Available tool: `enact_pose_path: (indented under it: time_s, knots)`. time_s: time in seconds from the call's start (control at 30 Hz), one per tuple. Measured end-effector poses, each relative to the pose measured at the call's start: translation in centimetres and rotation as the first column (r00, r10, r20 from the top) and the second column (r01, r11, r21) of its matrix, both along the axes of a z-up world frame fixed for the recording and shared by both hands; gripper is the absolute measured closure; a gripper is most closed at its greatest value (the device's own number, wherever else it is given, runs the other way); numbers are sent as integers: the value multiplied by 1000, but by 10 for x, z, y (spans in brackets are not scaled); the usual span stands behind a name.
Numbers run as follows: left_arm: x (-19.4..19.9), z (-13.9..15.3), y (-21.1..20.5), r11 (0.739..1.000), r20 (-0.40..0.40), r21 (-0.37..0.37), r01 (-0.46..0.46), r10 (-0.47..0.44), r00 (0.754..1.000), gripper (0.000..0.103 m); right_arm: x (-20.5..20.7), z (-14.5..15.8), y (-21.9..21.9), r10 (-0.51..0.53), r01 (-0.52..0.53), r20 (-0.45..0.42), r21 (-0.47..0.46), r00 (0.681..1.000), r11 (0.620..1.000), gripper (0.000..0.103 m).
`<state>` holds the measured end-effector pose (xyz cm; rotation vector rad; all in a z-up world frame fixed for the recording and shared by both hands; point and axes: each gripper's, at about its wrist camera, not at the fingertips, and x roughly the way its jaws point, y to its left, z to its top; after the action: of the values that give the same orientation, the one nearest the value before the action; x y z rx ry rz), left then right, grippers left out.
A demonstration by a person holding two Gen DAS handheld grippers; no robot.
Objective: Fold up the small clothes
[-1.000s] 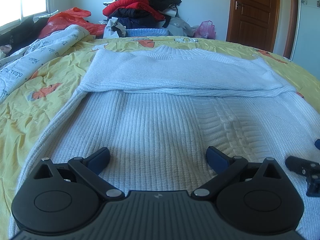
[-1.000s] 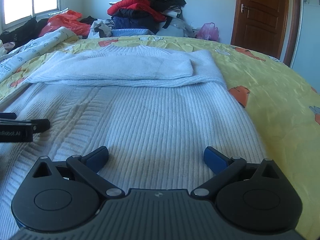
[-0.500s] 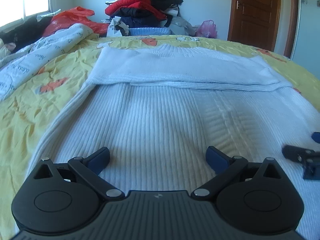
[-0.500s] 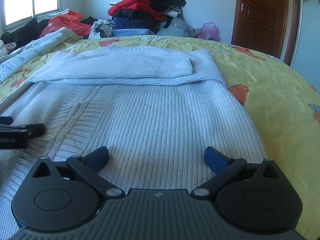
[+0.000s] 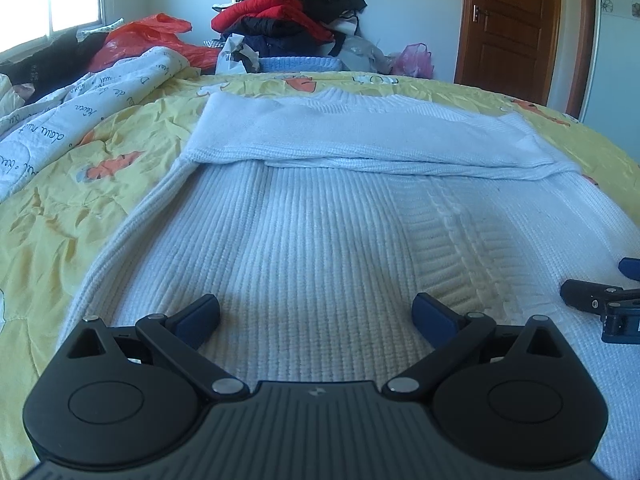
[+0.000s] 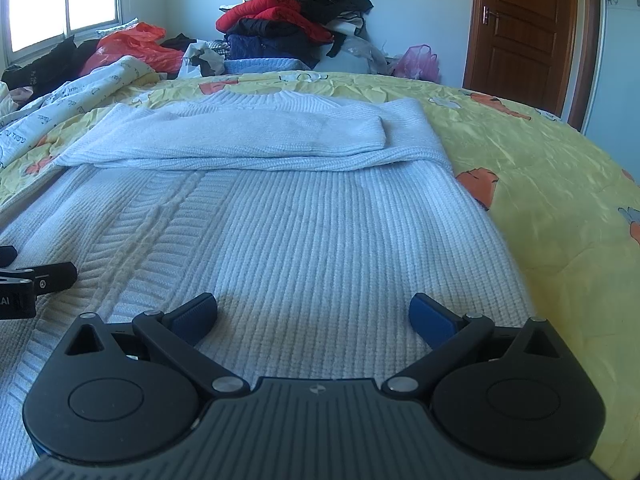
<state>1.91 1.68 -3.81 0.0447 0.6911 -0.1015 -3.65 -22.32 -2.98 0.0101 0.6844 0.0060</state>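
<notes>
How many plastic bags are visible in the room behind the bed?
2. A red plastic bag lies at the left near the window, and a pink plastic bag sits at the right beside the door. The clothes pile between them may hide others.

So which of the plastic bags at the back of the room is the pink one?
The pink bag sits beside the wooden door, right of the clothes pile. The red-orange bag lies left, under the window.

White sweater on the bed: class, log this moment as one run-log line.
sweater: flat on bed, sleeves folded across | left tool: open, empty | right tool: open, empty | next: grip hem
</notes>
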Motion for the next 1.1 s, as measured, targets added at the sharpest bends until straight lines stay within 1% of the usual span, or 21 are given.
enact_pose_path:
  time_s: [0.33,0.67,1.1]
  knots:
    - [0,0,0,1000,0,-1,0,0,1000,0,-2,1,0,-2,2,0,-4,1000,1000,2]
    - [0,0,1,1000,1,-6,0,0,1000,0,-17,0,1,6,-6,3,-7,1000,1000,2]
    - [0,0,0,1000,1,-5,0,0,1000,0,-17,-1,0,7,-7,6,-2,1000,1000,2]
